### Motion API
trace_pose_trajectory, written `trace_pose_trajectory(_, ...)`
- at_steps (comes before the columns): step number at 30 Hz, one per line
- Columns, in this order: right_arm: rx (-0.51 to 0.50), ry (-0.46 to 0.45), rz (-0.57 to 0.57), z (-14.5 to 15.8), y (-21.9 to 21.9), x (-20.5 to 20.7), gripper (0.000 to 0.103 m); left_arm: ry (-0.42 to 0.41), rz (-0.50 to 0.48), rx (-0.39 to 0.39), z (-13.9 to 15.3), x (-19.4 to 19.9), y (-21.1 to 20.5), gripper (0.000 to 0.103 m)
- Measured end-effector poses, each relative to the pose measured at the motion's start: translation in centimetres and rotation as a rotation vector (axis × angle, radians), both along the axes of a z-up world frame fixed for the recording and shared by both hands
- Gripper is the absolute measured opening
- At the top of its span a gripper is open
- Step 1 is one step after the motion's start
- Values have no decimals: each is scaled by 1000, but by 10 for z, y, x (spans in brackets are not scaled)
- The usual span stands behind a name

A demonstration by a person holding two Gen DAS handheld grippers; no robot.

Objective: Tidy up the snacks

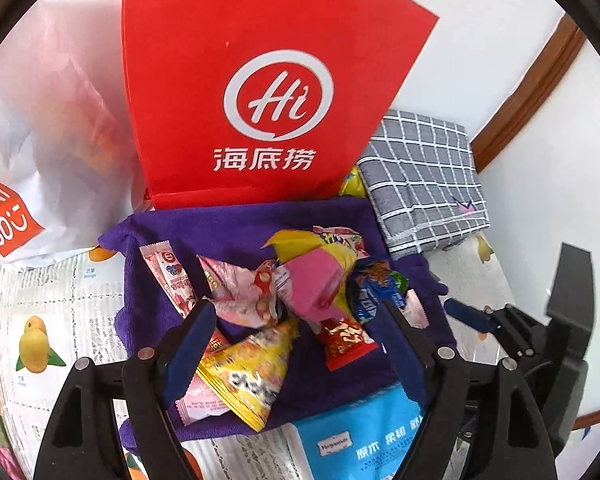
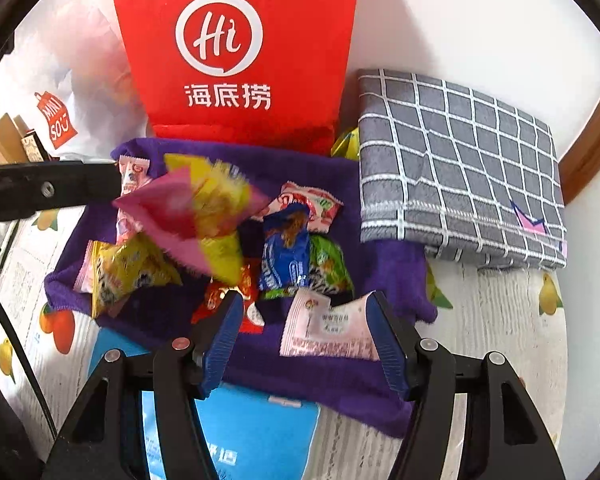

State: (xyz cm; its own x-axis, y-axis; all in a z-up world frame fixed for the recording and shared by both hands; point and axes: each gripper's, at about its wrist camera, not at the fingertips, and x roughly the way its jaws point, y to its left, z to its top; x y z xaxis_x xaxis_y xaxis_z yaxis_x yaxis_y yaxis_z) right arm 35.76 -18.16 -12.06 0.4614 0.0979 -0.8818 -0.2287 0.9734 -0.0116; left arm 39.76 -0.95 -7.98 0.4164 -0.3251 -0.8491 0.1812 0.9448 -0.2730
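Left wrist view: left gripper [image 1: 296, 316] jaws wide, empty, above snack pile [image 1: 284, 292] on purple towel [image 1: 236, 232]; red paper bag [image 1: 260, 80] behind, checked cloth [image 1: 424, 176] at right.

Right wrist view: right gripper [image 2: 304, 320] jaws parted, pads clear of pale pink packet [image 2: 328, 332] between them; pink-yellow packet [image 2: 196, 208] blurred over pile.

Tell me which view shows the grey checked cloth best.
The right wrist view: the grey checked cloth lies folded and nearly whole there, its grid and pink corner mark clear, beside the red bag. The left wrist view shows it smaller, nearer the picture's edge, its near-left corner behind the red bag.
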Motion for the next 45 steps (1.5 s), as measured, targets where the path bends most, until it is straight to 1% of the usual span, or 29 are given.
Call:
trace_pose_trajectory(6, 16, 36, -25, -4, -1, -9, 63, -14, -2, -21, 12, -7, 2, 81)
trace_pose_trajectory(10, 35, 39, -50, -1, -3, -12, 63, -33, -8, -33, 22, -12, 4, 82)
trace_pose_trajectory(14, 69, 32, -84, 8, -7, -14, 63, -51, -22, -35, 31, -18, 5, 86)
trace_pose_trajectory(17, 97, 2, -100, 21, -9, -19, 63, -57, -27, -16, 35, -20, 4, 86)
trace_pose_trajectory(22, 96, -38, -108, 39, -11, -29, 63, -64, -28, -4, 39, -26, 3, 88)
trace_pose_trajectory(27, 86, -83, -129, 52, -13, -42, 63, -72, -26, 30, 41, -36, -1, 89)
trace_pose_trajectory(28, 79, -85, -136, 53, -14, -45, 65, -77, -20, 49, 41, -40, -2, 90)
trace_pose_trajectory(29, 73, -87, -140, 56, -13, -47, 70, -82, -8, 67, 41, -44, -2, 90)
trace_pose_trajectory(30, 72, -94, -139, 58, -13, -51, 73, -86, 4, 77, 41, -47, -1, 90)
trace_pose_trajectory(32, 66, -117, -130, 65, -12, -58, 80, -84, 16, 77, 42, -55, 2, 90)
trace_pose_trajectory(35, 66, -139, -133, 72, -12, -69, 87, -93, 46, 63, 48, -68, 9, 90)
trace_pose_trajectory(37, 74, -144, -139, 76, -14, -76, 88, -126, 65, 51, 56, -82, 13, 90)
trace_pose_trajectory(40, 85, -151, -150, 82, -18, -91, 88, -152, 72, 39, 65, -100, 15, 90)
trace_pose_trajectory(42, 80, -179, -163, 89, -19, -104, 88, -176, 90, 32, 72, -116, 17, 90)
trace_pose_trajectory(45, 89, -208, -175, 98, -23, -125, 88, -209, 115, 2, 81, -140, 19, 90)
